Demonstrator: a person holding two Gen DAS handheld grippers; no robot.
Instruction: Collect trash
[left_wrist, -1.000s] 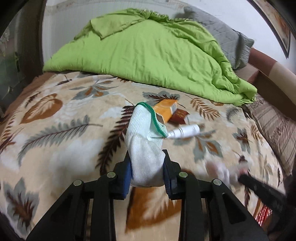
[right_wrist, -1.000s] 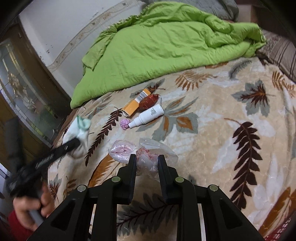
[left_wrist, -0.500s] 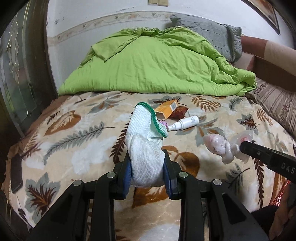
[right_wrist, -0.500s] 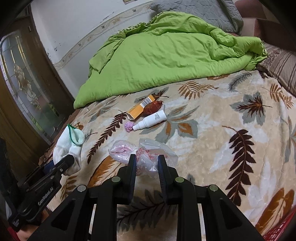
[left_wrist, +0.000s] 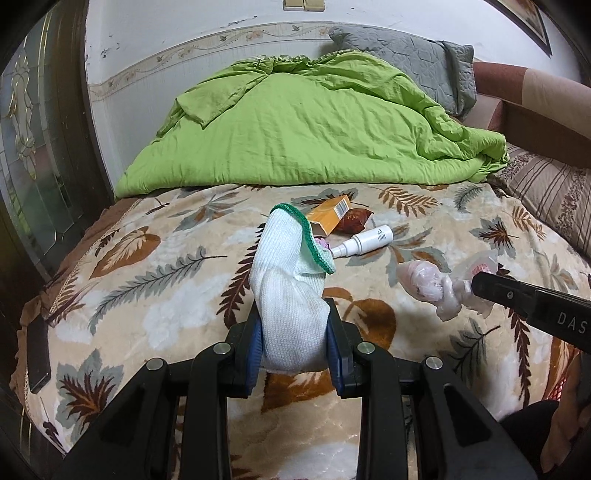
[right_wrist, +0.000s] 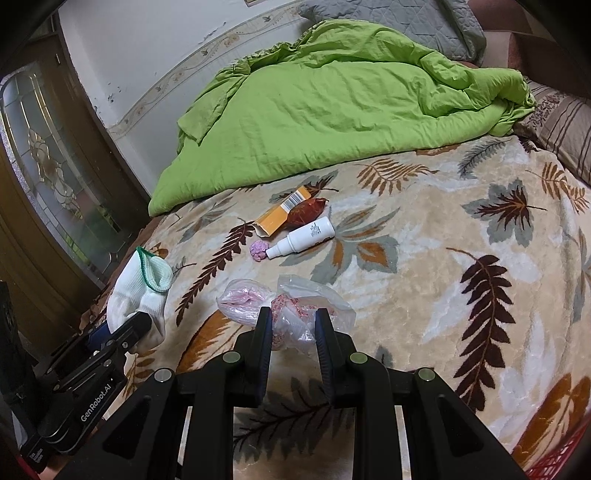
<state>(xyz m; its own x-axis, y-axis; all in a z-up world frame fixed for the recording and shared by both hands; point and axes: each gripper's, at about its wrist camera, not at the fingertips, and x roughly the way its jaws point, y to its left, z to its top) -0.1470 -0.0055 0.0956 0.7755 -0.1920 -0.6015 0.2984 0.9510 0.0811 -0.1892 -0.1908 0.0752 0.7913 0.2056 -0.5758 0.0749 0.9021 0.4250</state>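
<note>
My left gripper (left_wrist: 291, 317) is shut on a white sock with a green cuff (left_wrist: 288, 280), held upright above the bed; the sock also shows in the right wrist view (right_wrist: 142, 291). My right gripper (right_wrist: 293, 317) is shut on a crumpled clear plastic bag with pink marks (right_wrist: 295, 310), lifted over the leaf-patterned blanket (right_wrist: 424, 258); the bag also shows in the left wrist view (left_wrist: 439, 288). On the blanket farther back lie an orange carton (right_wrist: 282, 214), a dark red wrapper (right_wrist: 308, 210), a white bottle (right_wrist: 303, 238) and a small pink wad (right_wrist: 258, 251).
A green duvet (left_wrist: 306, 125) is heaped at the head of the bed with a grey pillow (left_wrist: 402, 62) behind. A striped pillow (left_wrist: 554, 192) lies at right. A glass-panelled wooden door (right_wrist: 55, 177) stands left. A red basket edge (right_wrist: 554, 465) shows bottom right.
Both grippers have drawn back and up from the bed with the sock and the bag still held. More of the wall and bed head is in view.
</note>
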